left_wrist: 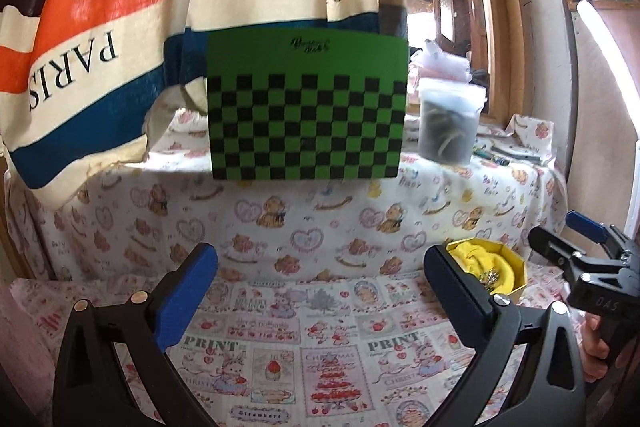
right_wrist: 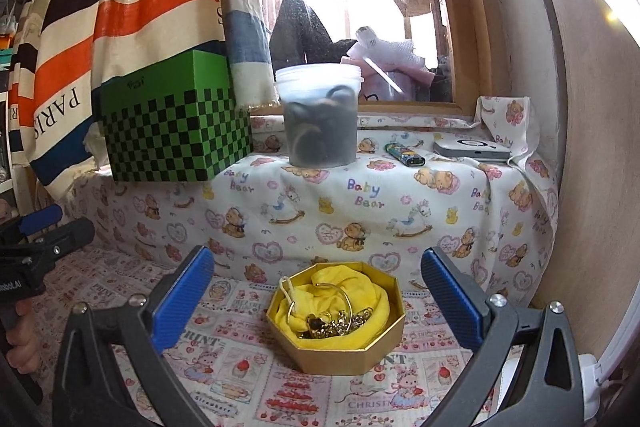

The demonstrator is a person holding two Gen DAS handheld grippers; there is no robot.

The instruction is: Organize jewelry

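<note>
Jewelry [right_wrist: 340, 321] sits tangled on yellow cloth in the gold box [right_wrist: 384, 341] on the surface, ahead of the right tool [right_wrist: 318, 301]. Both tools spread, empty (left tool [left_wrist: 320, 287] off to the side). Approach step; next needs a fine pinch on one piece.

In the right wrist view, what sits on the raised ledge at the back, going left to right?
Green checkered box → plastic tub → lighter → flat white device.
</note>
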